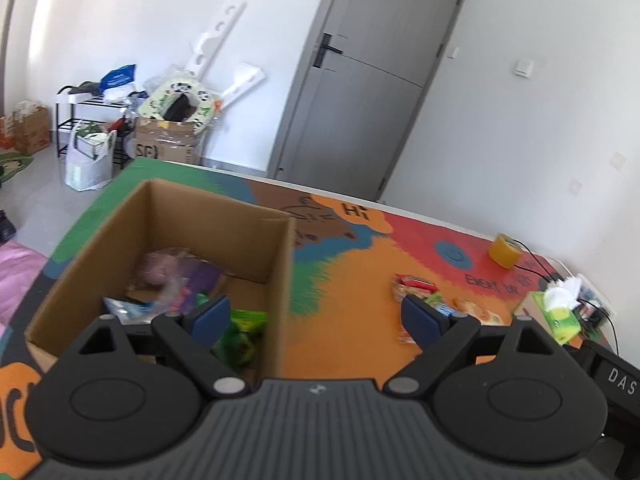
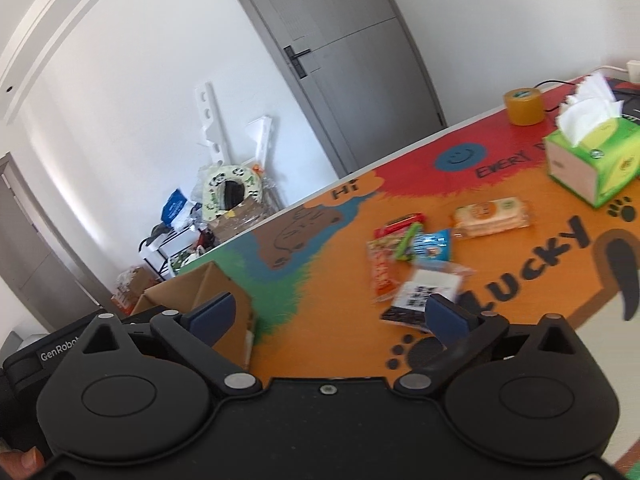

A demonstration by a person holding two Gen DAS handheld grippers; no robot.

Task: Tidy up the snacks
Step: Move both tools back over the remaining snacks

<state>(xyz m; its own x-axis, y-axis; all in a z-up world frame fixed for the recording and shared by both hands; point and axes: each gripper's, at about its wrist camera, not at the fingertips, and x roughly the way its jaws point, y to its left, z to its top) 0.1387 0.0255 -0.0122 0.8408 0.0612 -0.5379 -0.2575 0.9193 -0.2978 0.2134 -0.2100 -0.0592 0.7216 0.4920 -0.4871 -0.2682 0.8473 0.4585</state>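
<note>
Where the left wrist view is looking, a table (image 1: 352, 312) under a many-coloured printed mat is filling the middle ground, with a grey door (image 1: 360, 80) and white walls standing behind its far edge. Clutter is piling against the far wall: a black rack, bags and cartons on a pale floor. An open cardboard box (image 1: 276, 280) is sitting toward the table's left edge, holding several snack packets (image 1: 240, 332), among them a green one and a purple one, blurred. Loose snacks (image 1: 416, 288) are lying on the orange patch mid-table, well apart from the box. A yellow tape roll (image 1: 505, 251) is standing near the far right corner, and a green tissue box (image 1: 560, 316) is sitting near the right edge. The left gripper (image 1: 316, 320) is hanging over the box's right wall with its tongs spread wide and nothing between them.

Turning to the right wrist view, the same mat is showing the words "Hi" and "LUCKY" and a blue smiley. The loose snacks (image 2: 420, 256) are lying mid-table: a red-and-orange packet, a blue one, a pale cracker pack (image 2: 492, 216) and a clear pack with a black label. The tissue box (image 2: 592, 164) and tape roll (image 2: 523, 106) are standing toward the far right corner. A corner of the cardboard box (image 2: 208, 292) is showing at the left. The right gripper (image 2: 330, 316) is hovering with tongs fully apart, gripping nothing.
</note>
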